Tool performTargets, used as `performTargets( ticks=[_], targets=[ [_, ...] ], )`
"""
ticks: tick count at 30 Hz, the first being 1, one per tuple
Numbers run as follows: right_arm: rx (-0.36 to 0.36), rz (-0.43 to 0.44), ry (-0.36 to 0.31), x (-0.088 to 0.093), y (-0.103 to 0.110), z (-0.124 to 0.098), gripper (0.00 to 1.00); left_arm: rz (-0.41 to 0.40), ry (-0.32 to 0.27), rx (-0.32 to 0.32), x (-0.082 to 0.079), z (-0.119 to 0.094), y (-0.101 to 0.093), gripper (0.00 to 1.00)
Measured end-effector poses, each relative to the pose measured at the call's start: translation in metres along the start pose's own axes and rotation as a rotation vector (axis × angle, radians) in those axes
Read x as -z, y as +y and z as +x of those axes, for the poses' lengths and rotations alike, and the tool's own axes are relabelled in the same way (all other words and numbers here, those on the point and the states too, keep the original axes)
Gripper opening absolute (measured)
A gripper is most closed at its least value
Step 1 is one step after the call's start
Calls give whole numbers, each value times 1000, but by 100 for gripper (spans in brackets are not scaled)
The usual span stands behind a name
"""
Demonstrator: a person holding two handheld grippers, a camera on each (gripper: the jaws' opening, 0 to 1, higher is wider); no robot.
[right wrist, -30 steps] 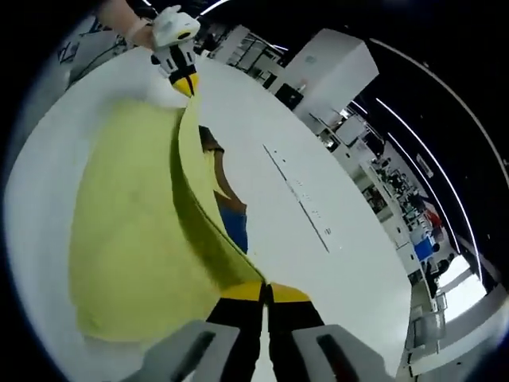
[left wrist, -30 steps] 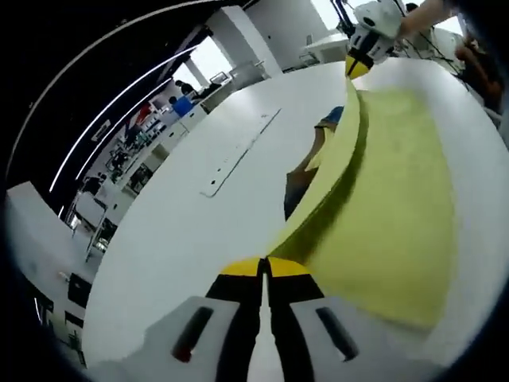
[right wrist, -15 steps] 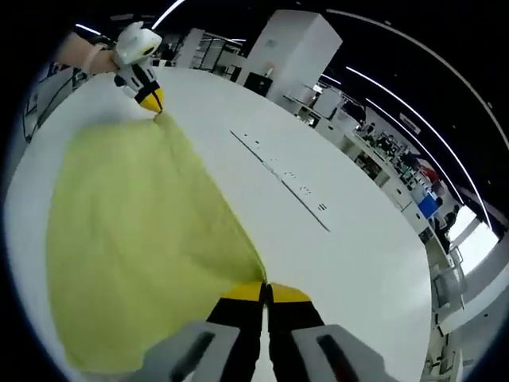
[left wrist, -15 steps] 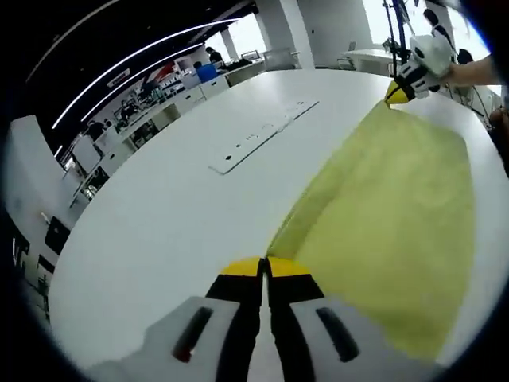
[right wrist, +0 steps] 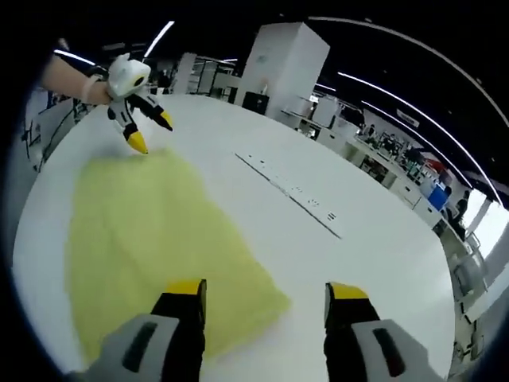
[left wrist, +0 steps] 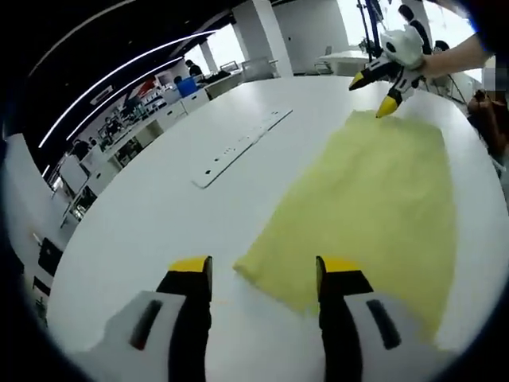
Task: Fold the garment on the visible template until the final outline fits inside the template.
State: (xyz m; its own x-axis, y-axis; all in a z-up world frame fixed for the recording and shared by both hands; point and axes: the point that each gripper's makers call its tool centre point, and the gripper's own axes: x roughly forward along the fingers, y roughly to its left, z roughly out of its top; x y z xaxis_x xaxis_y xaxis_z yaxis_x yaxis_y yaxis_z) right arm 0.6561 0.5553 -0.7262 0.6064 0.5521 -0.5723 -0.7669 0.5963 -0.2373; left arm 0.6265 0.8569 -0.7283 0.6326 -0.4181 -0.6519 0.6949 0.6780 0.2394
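L gripper [left wrist: 262, 274]: jaws wide apart, holding nothing | R gripper [right wrist: 266, 298]: jaws wide apart, holding nothing | both hover low

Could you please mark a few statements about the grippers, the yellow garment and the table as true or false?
1. The left gripper is open. True.
2. The right gripper is clamped on the garment. False: its jaws stand apart, holding nothing.
3. The yellow garment lies flat on the white table. True.
4. The garment is red. False: it is yellow.
5. A long white strip lies on the table beside the garment. True.
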Motion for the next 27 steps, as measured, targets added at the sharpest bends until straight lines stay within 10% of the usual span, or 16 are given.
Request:
performTargets(
  ticks=[10, 27],
  targets=[
    [-27, 237, -97, -9, -3, -17, 83, -104, -64, 52, -8, -22, -10, 78],
    [-28, 297, -110, -9, -3, -43, 88, -263, -209, 30, -22, -57, -12, 92]
  ],
)
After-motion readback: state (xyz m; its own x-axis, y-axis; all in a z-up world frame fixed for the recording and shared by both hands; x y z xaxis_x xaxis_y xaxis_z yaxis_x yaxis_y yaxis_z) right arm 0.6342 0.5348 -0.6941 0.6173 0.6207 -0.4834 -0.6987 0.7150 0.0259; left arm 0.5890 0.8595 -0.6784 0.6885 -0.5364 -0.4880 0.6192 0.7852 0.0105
